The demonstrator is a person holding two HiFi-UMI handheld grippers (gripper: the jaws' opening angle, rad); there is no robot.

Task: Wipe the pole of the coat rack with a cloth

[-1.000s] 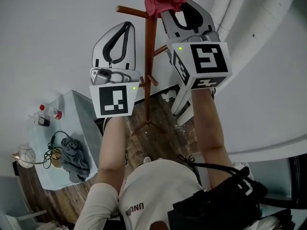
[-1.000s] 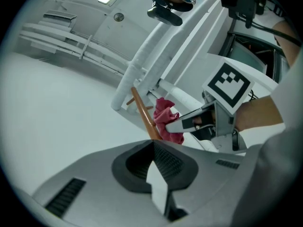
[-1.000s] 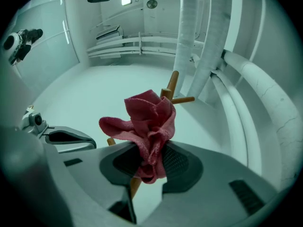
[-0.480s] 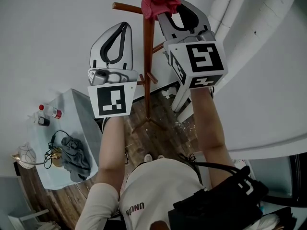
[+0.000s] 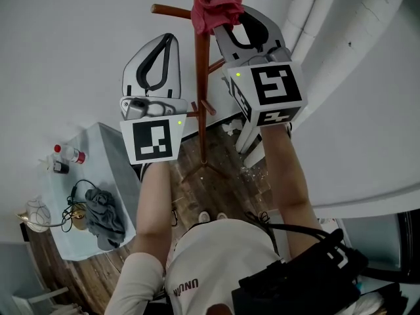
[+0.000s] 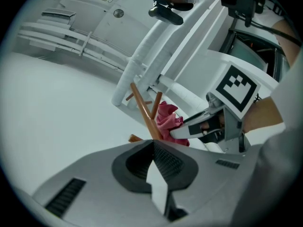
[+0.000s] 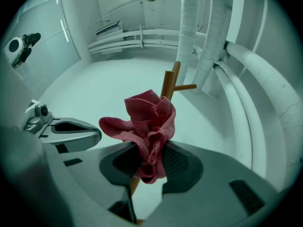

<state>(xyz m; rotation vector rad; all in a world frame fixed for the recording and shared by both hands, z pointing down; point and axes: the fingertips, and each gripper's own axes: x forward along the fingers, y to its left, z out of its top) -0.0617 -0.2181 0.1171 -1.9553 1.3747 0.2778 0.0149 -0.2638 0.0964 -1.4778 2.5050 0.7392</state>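
A brown wooden coat rack pole [image 5: 203, 71] rises through the middle of the head view, with short pegs [image 5: 167, 10] sticking out. A crumpled red cloth [image 5: 216, 4] presses against the pole near the top, held by my right gripper [image 5: 231, 28], which is shut on it. In the right gripper view the red cloth [image 7: 147, 129] bunches between the jaws, with the pole [image 7: 169, 82] right behind. My left gripper [image 5: 159, 61] hangs left of the pole, jaws shut and empty. The left gripper view shows the pole [image 6: 144, 111] and cloth [image 6: 168, 122] beyond its closed tips [image 6: 152, 145].
White walls surround the rack, with large insulated pipes [image 5: 312, 12] to the right. A pale table [image 5: 79, 195] at lower left carries a bottle [image 5: 69, 152], cables and a dark bundle of cloth [image 5: 103, 215]. The rack's base [image 5: 202, 169] stands on a wooden floor.
The right gripper with the red cloth has slid a little down and left along the pole. The left gripper has stayed nearly still.
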